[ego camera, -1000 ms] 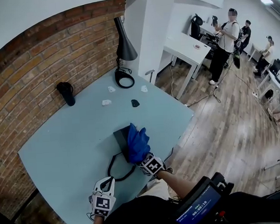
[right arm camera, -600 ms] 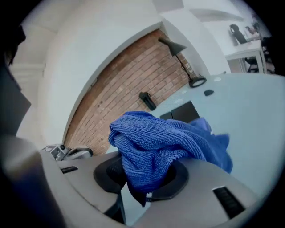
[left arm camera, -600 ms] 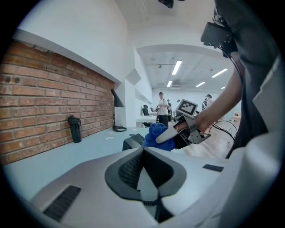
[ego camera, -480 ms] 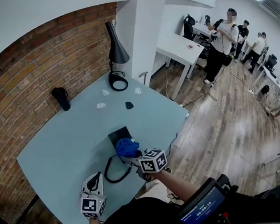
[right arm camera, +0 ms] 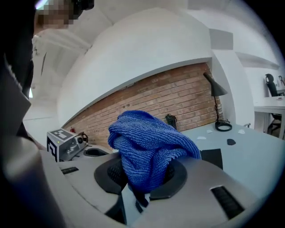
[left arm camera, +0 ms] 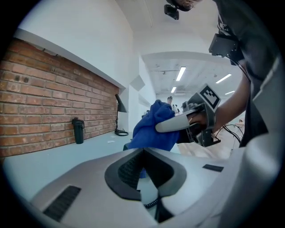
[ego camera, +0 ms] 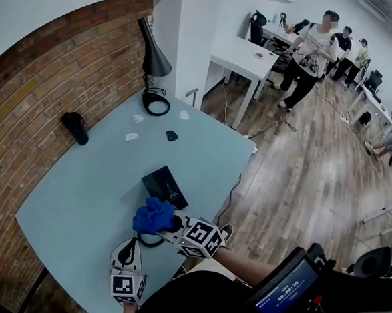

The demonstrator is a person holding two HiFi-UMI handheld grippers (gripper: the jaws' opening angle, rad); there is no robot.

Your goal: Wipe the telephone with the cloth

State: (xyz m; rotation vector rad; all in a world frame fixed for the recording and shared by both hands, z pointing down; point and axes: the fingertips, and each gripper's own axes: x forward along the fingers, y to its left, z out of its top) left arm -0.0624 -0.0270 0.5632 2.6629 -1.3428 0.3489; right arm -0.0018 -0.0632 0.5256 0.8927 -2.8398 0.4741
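Flagging risks. Right gripper (ego camera: 169, 226) is clamped on the blue cloth (ego camera: 153, 214), which is bunched into a tight wad. The wad sits at 7 o'clock of the telephone (ego camera: 163, 185), off its black body and over the looped cord (ego camera: 146, 242). Can't tell if it touches the table (ego camera: 78, 187). Left gripper (ego camera: 127, 248) is at 6 o'clock of the cord, jaws together on nothing, bracing nothing.

Likely failure modes:
- The phone is unheld and looks light, so a wipe pushing toward 12–1 o'clock could skate it instead of cleaning it.
- The table edge is near at its 3 o'clock, and a cable (ego camera: 231, 195) hangs over it there.
- The wad or a jaw tip could snag the cord loop and drag the phone.
- A bunched cloth gives a small contact patch, so streaky coverage.
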